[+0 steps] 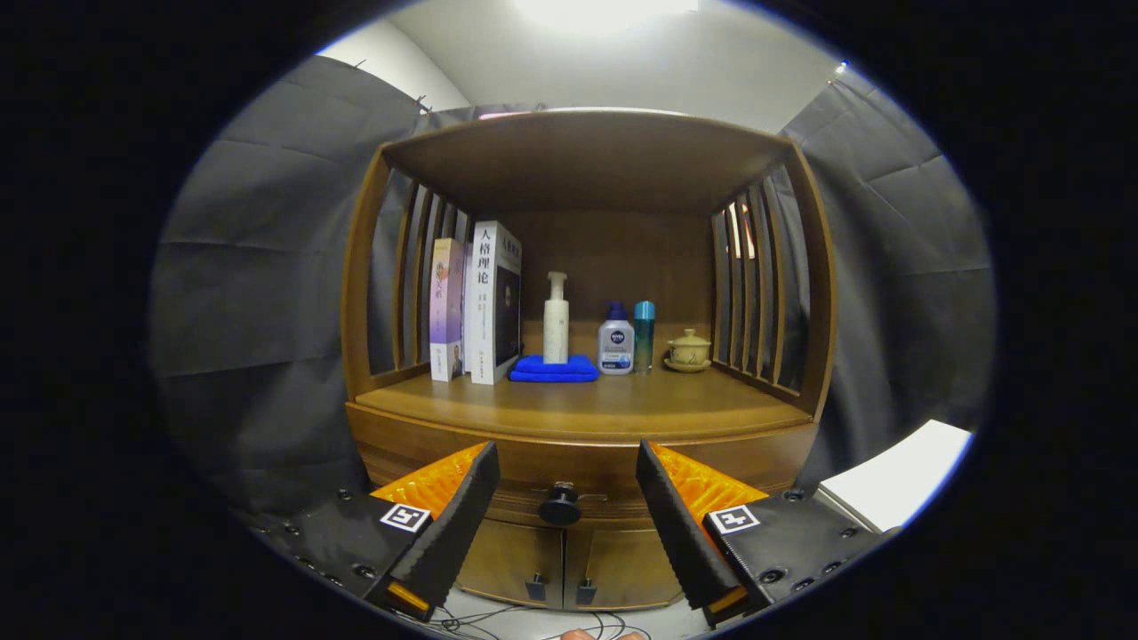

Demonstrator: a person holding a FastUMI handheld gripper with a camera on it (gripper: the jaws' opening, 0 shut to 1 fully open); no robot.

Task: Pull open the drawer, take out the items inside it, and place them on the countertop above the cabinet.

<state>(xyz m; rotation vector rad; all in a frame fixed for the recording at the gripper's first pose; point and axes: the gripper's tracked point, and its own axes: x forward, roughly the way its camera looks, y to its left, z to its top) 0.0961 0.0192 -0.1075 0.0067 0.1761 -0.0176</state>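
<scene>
We face the wooden cabinet (582, 267), its tabletop (578, 404) carrying two upright books (476, 307), a folded blue cloth (554, 368) under a white pump bottle (556, 318), two smaller bottles (625, 338) and a lidded pot (689, 350). The drawer (569, 471) beneath sits shut (nothing of its contents shows). Our gripper (564, 480) is spread wide, touching nothing, the drawer's dark knob (560, 505) between its fingers.
</scene>
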